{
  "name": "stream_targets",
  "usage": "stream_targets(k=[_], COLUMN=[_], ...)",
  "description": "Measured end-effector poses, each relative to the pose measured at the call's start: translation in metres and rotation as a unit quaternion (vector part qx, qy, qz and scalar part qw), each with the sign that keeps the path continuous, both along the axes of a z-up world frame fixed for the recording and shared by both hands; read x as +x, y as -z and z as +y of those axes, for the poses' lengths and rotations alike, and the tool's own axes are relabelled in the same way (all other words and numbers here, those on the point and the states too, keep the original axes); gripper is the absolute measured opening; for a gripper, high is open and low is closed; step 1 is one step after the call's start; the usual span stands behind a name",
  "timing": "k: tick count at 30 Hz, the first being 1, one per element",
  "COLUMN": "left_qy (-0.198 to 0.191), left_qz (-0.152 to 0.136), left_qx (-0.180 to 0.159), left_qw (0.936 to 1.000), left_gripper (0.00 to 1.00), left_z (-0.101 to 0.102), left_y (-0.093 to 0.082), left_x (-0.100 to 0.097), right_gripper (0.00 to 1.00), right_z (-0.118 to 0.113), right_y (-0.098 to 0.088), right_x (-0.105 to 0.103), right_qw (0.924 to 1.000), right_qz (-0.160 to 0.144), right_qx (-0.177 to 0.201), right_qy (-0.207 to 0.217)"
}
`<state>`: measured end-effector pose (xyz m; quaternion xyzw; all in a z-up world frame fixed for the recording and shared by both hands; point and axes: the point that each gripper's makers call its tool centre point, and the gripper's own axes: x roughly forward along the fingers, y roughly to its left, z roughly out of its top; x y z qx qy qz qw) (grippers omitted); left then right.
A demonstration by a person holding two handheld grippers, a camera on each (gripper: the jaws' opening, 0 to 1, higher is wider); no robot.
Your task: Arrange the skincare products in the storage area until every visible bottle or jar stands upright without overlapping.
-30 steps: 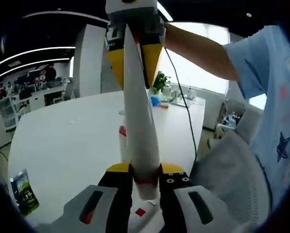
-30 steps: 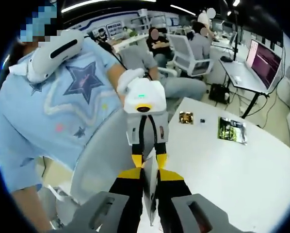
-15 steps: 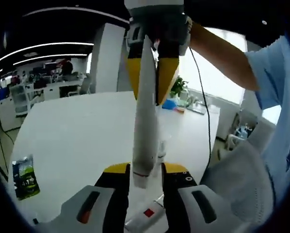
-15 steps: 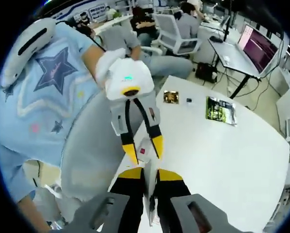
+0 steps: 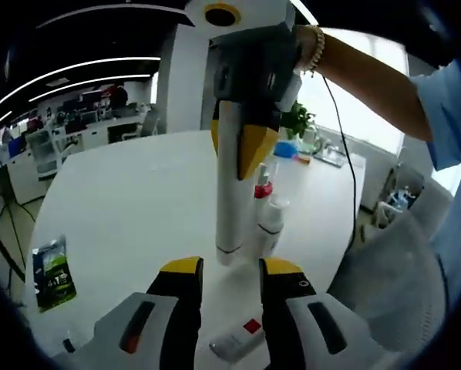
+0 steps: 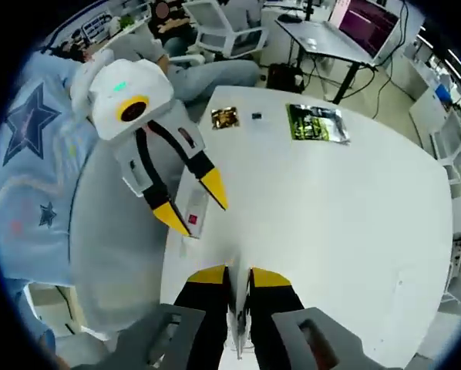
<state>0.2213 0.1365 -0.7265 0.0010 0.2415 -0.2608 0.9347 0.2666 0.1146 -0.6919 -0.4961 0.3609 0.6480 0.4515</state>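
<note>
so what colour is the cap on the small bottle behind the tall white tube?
Red cap; clearest in the left gripper view.

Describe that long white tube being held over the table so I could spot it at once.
Look at the big white table. Above its near edge, the right gripper clamps a tall white tube that hangs upright. Next to it stand two much shorter bottles, one with a red collar and one all white; the tube is the longest and slimmest, with a thin dark band near its lower end.
</note>
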Motion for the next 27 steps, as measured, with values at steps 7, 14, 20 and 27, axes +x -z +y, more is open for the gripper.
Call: stream_targets(k=[7, 14, 20, 27], left_qy=[-0.002, -0.003, -0.001, -0.003], left_qz=[0.003, 0.008, 0.010, 0.009], left_qx=[0.005, 0.009, 0.015, 0.017], left_qw=[1.0000, 0.9999, 0.9998, 0.9998], left_gripper=[0.24, 0.24, 0.24, 0.23], left_z=[0.001, 0.003, 0.003, 0.004], left_y=[0.002, 0.004, 0.006, 0.006], left_x=[0.000, 0.000, 0.000, 0.000], right_gripper=[0.02, 0.02, 0.04, 0.07], right_z=[-0.005, 0.000, 0.011, 0.013], right_y=[0.019, 0.026, 0.028, 0.033], right_x=[0.005, 0.002, -0.002, 0.000], right_qw=[0.9998, 0.9990, 0.9989, 0.9992], right_qz=[-0.008, -0.011, -0.013, -0.022], right_qx=[-0.016, -0.042, -0.045, -0.025], right_qy=[0.009, 0.006, 0.003, -0.024])
